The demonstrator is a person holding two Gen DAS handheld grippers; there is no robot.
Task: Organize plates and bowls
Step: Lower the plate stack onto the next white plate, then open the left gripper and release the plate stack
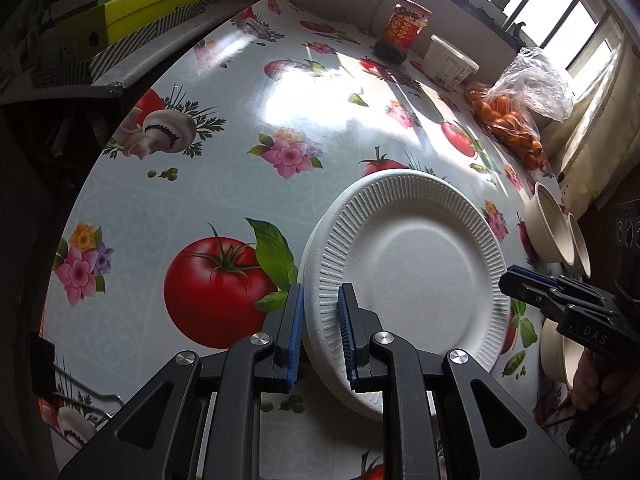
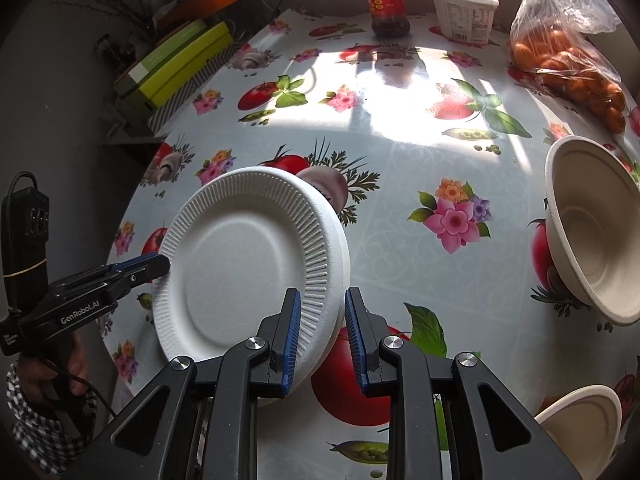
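Now my left gripper (image 1: 320, 336) straddles the plate (image 1: 412, 264) rim, jaws parted. My right gripper (image 2: 322, 336) likewise, not clamped

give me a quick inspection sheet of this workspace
Surface: round table under a glossy vegetable-and-flower print cloth, sunlit patch at the middle.
Job's things: white plates, looks like two stacked; two beige bowls to the right, tipped on their sides.
Clutter: red-labelled jar, white tub, bag of oranges along the far edge.
Grippers: left gripper and right gripper each straddle the plates' rim, fingers apart.
Cables: black cord by the left hand.
Surroundings: green boxes on a side shelf, window behind.
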